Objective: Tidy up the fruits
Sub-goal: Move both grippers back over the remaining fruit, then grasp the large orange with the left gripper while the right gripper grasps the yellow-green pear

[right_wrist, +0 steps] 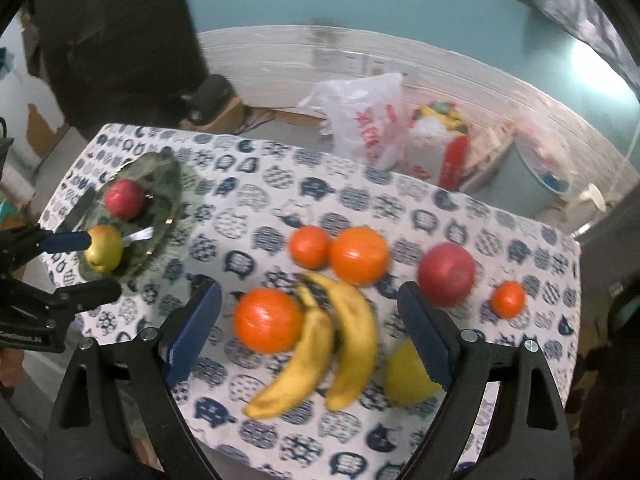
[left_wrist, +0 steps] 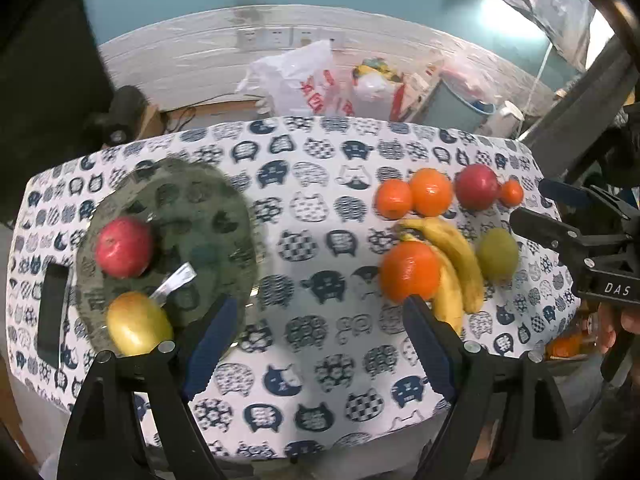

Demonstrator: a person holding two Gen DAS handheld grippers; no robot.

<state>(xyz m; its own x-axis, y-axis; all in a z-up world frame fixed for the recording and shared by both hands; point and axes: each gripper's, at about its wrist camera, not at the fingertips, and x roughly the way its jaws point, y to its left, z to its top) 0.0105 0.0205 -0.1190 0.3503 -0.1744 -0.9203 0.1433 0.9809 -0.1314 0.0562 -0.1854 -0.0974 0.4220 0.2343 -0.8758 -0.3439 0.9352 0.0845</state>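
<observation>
While both the left gripper [left_wrist: 316, 328] and right gripper [right_wrist: 310, 312] gape empty, the bananas [right_wrist: 320, 344] beside the glass plate [left_wrist: 224, 200] look soft, likely best pinched mid-body.

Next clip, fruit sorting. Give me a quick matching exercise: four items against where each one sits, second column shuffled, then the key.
Items
1. yellow-green apple
2. bananas
3. smallest orange
4. fork

Places
A. on the tablecloth, beside the red apple that is off the plate
B. on the glass plate, near its front rim
C. on the plate, between its two fruits
D. on the tablecloth, against the large orange

Pairs: 1-B, 2-D, 3-A, 4-C
</observation>
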